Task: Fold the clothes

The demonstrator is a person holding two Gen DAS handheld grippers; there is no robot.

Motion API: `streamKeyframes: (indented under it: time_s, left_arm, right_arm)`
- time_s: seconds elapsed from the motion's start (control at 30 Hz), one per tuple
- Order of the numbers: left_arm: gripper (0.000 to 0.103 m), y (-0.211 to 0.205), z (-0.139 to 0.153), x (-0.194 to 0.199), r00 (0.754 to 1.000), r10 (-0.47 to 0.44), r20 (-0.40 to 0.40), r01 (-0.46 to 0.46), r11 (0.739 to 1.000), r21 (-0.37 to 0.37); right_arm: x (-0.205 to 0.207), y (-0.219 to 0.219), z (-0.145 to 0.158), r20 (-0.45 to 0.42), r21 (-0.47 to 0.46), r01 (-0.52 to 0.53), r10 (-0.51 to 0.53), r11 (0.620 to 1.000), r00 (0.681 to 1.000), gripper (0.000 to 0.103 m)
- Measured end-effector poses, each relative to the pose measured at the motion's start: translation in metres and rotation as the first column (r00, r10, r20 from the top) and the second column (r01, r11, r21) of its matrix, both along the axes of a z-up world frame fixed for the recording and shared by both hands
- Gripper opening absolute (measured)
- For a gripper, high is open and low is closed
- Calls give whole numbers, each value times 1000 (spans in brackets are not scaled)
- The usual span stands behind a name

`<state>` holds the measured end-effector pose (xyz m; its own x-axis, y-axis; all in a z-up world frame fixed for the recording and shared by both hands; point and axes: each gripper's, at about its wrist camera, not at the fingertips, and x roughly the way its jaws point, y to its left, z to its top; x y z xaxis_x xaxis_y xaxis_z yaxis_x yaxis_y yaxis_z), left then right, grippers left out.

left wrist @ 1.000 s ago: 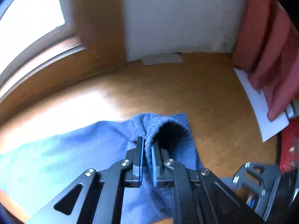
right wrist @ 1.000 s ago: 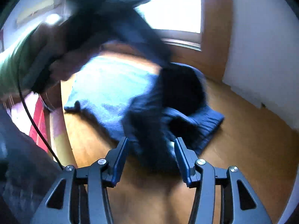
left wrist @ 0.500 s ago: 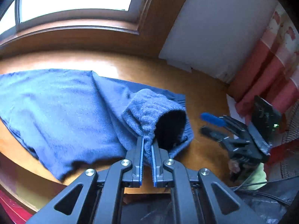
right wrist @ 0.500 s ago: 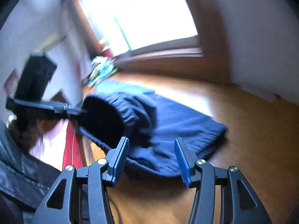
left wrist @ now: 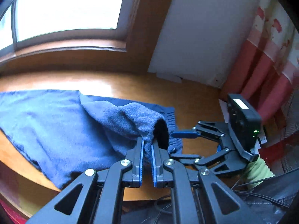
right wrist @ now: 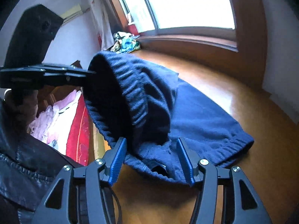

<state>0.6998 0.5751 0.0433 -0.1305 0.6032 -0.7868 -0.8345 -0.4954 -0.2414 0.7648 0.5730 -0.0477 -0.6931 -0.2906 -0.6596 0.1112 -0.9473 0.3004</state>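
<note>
- We have the left gripper (left wrist: 147, 145) pinched on the ribbed hem (right wrist: 119, 85) of the blue garment (left wrist: 46, 123), holding that edge lifted at 12 o'clock ahead of the fingers.
- Our right gripper (right wrist: 151, 156) stands wide apart, nothing in it, with the lower hem lying between its fingers; we judge it should close there squarely.
- Beyond, the garment spreads flat over the wooden table (left wrist: 196, 100) toward 10 o'clock; we keep both edges level so it folds evenly.
</note>
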Motion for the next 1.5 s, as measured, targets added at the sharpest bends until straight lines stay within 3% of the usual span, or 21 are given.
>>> streamKeyframes:
  time_s: [0.17, 0.37, 0.57, 0.7, 1.0, 1.1, 1.2, 1.3, 1.4, 1.5]
  left_arm:
    - [6, 10, 1, 3, 999, -24, -21, 24, 1000, -3]
    - [6, 17, 1, 6, 998, -44, -33, 44, 999, -6]
    - [6, 18, -1, 7, 999, -46, -27, 46, 999, -6]
    - [6, 13, 1, 7, 999, -36, -37, 36, 999, 3]
    - [6, 10, -2, 6, 999, -17, -28, 17, 1000, 5]
    - [6, 12, -2, 7, 999, -17, -28, 17, 1000, 3]
    - [6, 11, -1, 6, 999, -13, -32, 13, 1000, 7]
    - [6, 9, -2, 5, 1000, -3, -28, 4, 1000, 9]
    - [6, 7, -3, 4, 1000, 5, -21, -5, 1000, 14]
    - [6, 8, -1, 4, 1000, -5, -19, 5, 1000, 20]
  right_arm:
    - [2, 0, 12, -34, 16, -30, 30, 999, 999, 55]
    - [-9, -7, 5, 7, 30, -75, 75, 997, 997, 55]
    - [-9, 1, -9, 67, 48, -57, 54, 997, 996, 55]
    - [5, 13, 2, 41, 69, -45, 43, 997, 998, 55]
    - [9, 15, -2, 105, 181, -105, 87, 978, 991, 55]
    - [1, 17, -6, 106, 161, -92, 75, 983, 991, 55]
    - [-8, 13, -5, 54, 145, -65, 58, 987, 997, 55]
    - [-13, 28, -10, 55, 139, 57, -65, 989, 996, 55]
    - [-5, 60, -19, 92, 8, 169, -169, 986, 981, 53]
    - [10, 69, -16, 69, -120, 135, -128, 983, 989, 53]
